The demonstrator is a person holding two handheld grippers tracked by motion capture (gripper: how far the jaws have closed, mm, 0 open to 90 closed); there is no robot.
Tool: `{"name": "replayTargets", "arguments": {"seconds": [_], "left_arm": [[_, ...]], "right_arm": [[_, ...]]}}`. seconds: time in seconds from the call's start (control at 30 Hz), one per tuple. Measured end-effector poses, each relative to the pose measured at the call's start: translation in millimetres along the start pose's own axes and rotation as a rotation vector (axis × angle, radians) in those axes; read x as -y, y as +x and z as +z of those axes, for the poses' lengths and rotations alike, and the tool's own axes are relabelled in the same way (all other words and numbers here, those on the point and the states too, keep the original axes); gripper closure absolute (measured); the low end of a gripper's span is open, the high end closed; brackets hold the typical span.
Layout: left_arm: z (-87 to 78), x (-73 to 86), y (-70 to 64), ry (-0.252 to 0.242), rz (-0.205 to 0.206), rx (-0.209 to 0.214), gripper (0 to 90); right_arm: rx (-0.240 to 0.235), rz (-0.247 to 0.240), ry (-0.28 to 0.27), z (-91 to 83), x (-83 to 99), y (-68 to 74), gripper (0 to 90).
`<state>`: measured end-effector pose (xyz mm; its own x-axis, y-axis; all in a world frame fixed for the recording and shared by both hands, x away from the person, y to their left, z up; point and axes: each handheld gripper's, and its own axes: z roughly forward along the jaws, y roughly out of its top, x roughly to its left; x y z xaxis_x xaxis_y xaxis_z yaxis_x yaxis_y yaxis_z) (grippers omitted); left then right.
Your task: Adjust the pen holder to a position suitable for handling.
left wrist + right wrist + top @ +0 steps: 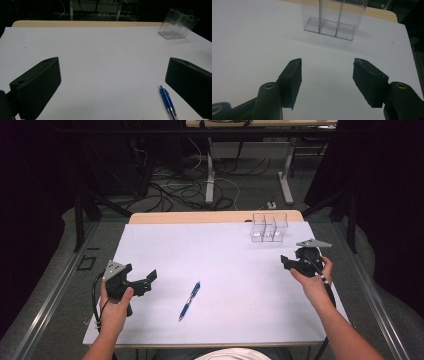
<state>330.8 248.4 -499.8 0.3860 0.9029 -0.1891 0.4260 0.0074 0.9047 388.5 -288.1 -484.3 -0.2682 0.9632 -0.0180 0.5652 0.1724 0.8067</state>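
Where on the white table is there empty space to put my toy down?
Most of the white table is bare: the whole stretch behind the blue pen and left of the clear box. It is tighter near the left gripper and between the right gripper and the box.

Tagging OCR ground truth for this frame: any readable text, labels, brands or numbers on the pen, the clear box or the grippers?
No readable text in any view.
Blue pen: no print or brand can be made out on the barrel; too small in the high view, plain in the left gripper view.
Clear divided box: bare, no label.
Left gripper and right gripper: black jaws and grey plates carry no markings.
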Motion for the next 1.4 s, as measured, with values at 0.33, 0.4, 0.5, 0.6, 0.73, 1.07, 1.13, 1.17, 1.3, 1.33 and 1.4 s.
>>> {"name": "replayTargets", "arguments": {"seconds": [0.33, 0.4, 0.5, 0.6, 0.73, 1.07, 1.13, 1.17, 1.3, 1.33, 1.4], "left_arm": [[0.0, 2.4, -2.7, 0.027, 0.024, 0.008, 0.0], [-0.2, 2.6, -2.7, 0.025, 0.024, 0.007, 0.0], [-0.5, 2.6, -2.5, 0.026, 0.026, 0.006, 0.0], [0.1, 3.6, -1.8, 0.033, 0.016, 0.006, 0.0], [0.6, 4.3, -0.9, 0.038, 0.017, 0.004, 0.0], [1.3, 5.3, 0.3, 0.049, 0.016, 0.010, 0.0], [1.3, 5.5, 0.8, 0.049, 0.015, 0.008, 0.0], [1.4, 5.6, 0.9, 0.051, 0.014, 0.007, 0.0], [1.6, 5.7, 0.1, 0.058, 0.014, 0.009, 0.0], [1.6, 5.7, 0.0, 0.058, 0.015, 0.009, 0.0], [1.9, 5.7, -0.1, 0.055, 0.021, 0.009, 0.0]], "right_arm": [[-0.006, -0.008, 0.037, 19.0, -39.3, -14.1, 39.3], [0.000, -0.005, 0.047, 22.0, -46.7, -17.5, 40.5], [-0.008, -0.003, 0.018, 26.4, -57.7, -21.5, 42.3], [-0.010, 0.006, 0.011, 28.9, -65.5, -23.6, 43.3], [-0.001, 0.007, 0.017, 36.1, -83.0, -26.4, 43.5], [0.036, 0.046, 0.069, 61.6, -121.2, -21.5, 47.1], [0.034, 0.056, 0.092, 67.9, -125.4, -19.5, 48.0], [0.034, 0.056, 0.092, 67.9, -125.4, -19.5, 48.0], [0.050, 0.068, 0.113, 82.2, -132.4, -15.6, 52.0], [0.050, 0.068, 0.113, 82.2, -132.4, -15.6, 52.0], [0.059, 0.062, 0.116, 86.3, -133.5, -14.6, 54.4]]}}
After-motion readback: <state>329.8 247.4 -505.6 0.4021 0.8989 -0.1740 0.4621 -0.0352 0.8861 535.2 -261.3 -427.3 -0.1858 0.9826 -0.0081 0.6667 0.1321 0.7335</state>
